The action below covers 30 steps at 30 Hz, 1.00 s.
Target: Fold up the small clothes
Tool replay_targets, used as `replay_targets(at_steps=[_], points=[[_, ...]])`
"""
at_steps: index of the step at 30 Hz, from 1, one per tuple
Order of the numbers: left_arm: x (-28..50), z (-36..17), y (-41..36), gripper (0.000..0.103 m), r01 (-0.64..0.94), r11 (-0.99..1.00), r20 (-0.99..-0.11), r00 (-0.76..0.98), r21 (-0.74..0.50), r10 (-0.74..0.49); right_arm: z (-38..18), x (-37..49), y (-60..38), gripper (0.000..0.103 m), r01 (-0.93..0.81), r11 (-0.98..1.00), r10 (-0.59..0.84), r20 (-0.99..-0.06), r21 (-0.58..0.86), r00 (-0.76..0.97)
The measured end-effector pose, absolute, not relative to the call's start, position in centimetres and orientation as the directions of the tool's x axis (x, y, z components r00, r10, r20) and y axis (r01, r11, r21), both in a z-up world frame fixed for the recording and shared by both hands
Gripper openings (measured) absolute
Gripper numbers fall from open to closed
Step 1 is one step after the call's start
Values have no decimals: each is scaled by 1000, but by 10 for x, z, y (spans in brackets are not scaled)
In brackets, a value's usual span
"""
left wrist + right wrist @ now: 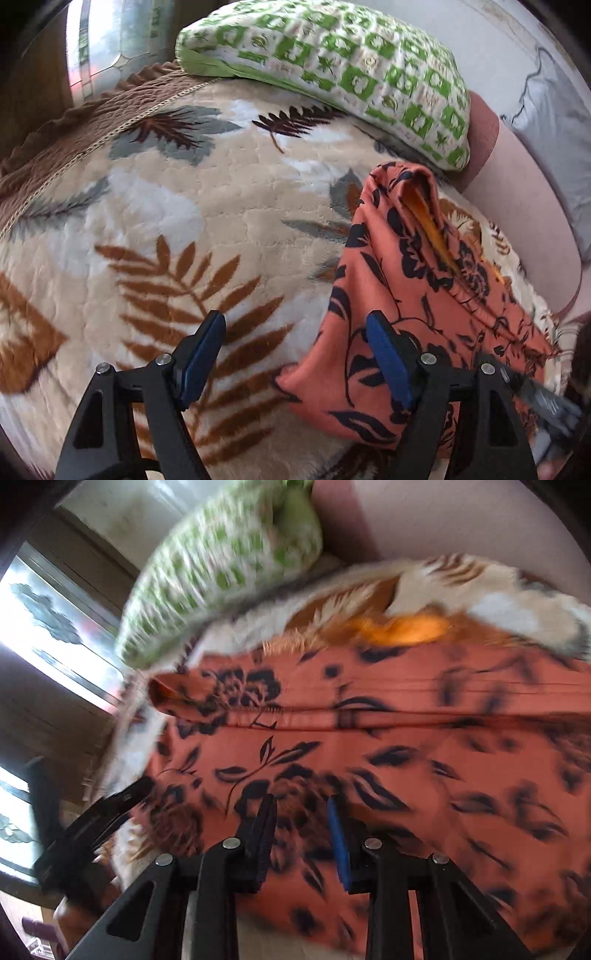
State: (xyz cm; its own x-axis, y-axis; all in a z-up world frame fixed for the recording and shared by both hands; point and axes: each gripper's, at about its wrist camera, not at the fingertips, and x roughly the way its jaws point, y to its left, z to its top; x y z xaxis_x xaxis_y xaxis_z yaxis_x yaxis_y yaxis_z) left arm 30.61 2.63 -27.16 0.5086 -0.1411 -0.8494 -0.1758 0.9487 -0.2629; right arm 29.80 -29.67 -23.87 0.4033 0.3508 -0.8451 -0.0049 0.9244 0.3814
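Observation:
An orange garment with a dark floral print [417, 295] lies bunched on the leaf-patterned blanket [166, 221]; its yellow lining shows at an opening. My left gripper [295, 325] is open and empty, its right finger over the garment's left edge, its left finger over the blanket. In the right wrist view, which is blurred, the garment [369, 738] is spread out with a seam across it. My right gripper [301, 805] is open just above the cloth, holding nothing. The left gripper [110, 808] shows at the garment's left edge.
A green-and-white patterned pillow [332, 66] lies at the far side of the bed, also in the right wrist view [221, 565]. A pink headboard or cushion [524, 206] and a grey pillow [554, 122] are at right. A window [48, 627] is at left.

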Motion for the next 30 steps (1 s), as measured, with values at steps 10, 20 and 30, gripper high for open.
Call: replay_targets(at_steps=[10,20,30], points=[[336,-258,33,78,-186,933,-801,580,-309,-150,-206,389,-329,33,155,910,172,-690,385,703],[325,-265,25,79,-169,973,-851,523,-160,-49,-213,369,-255,33,-78,913,376,-751,400,542],[337,-273,20,81,-140,990,-859,509,-23,52,-249,438,-230,32,19,936,293,-809,351,510]])
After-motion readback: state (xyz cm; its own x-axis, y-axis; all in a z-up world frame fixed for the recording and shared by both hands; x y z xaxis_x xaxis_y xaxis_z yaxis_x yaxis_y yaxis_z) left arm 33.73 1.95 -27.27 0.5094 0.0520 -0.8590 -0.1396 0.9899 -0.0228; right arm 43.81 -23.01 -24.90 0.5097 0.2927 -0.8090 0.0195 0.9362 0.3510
